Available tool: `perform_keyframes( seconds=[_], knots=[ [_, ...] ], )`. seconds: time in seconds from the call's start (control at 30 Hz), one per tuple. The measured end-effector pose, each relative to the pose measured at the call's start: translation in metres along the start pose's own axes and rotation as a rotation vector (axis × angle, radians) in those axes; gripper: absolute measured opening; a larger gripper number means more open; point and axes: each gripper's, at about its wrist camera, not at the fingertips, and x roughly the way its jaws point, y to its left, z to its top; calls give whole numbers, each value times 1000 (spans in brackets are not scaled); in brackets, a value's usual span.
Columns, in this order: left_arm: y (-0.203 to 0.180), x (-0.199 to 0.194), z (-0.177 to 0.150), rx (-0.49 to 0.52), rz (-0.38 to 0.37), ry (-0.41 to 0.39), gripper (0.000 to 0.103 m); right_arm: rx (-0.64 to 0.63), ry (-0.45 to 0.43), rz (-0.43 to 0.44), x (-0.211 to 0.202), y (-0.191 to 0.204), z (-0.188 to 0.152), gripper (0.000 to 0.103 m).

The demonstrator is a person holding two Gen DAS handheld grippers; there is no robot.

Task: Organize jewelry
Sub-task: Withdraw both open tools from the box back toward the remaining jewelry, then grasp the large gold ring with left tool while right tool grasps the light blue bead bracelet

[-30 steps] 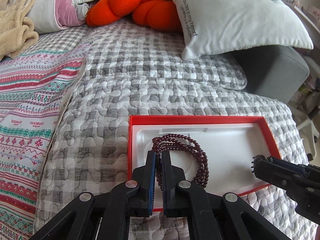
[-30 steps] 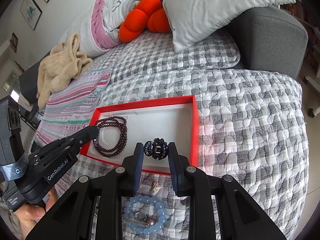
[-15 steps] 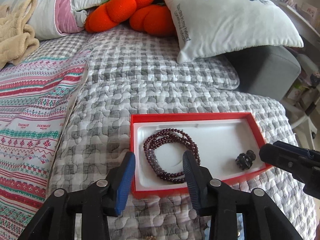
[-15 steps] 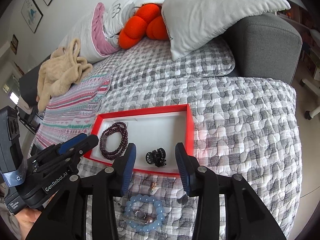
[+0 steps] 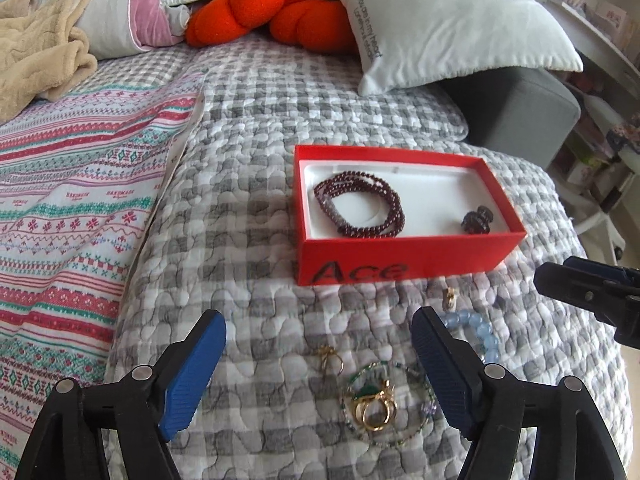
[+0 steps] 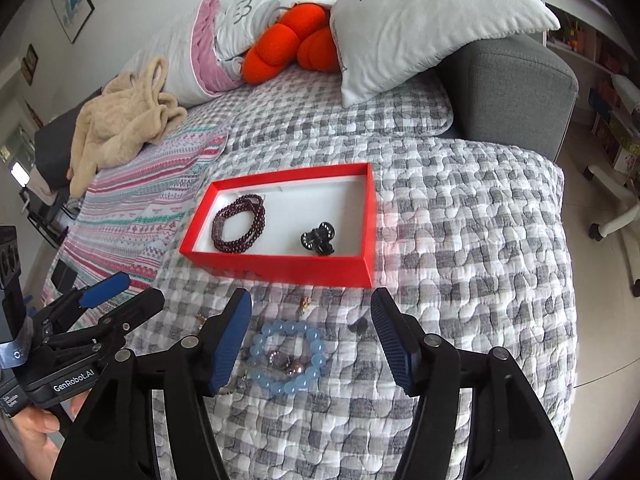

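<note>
Jewelry is partly sorted: dark bead bracelet (image 5: pixel 362 208) and black clip (image 6: pixel 319 239) lie in your red box (image 6: pixel 280 269), both grippers' jaws are opening with nothing between them, so next close on the blue bracelet (image 6: pixel 285 356).

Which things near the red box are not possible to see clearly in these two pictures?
- Light blue bead bracelet: left wrist view, half hidden behind the left gripper's finger.
- Small gold piece before the red box: too small to identify.
- Box lettering: right wrist view, blurred.
- Gold rings: tangled, count unclear.
</note>
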Motion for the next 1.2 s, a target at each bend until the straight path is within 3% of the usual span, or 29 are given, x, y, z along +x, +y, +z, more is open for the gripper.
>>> perform_keyframes(
  seconds=[0.2,0.5,0.87,0.97,1.03,1.2],
  knots=[
    [4,-4,-24,25,16,-10,83,-3,30,-66,4,-5,-18,65],
    [3,6,-52,60,-20,-6,83,-17,70,-117,9,-13,-39,65],
    [-21,8,-64,179,-142,-13,82,-61,141,-158,19,-23,-62,65],
    [-29,11,-65,209,-147,-9,72,-61,152,-169,20,-27,-65,65],
    [-33,13,-64,216,-149,-2,60,-54,158,-170,20,-30,-66,65],
    [-37,20,-63,219,-146,13,49,-43,161,-173,19,-34,-67,65]
  ],
)
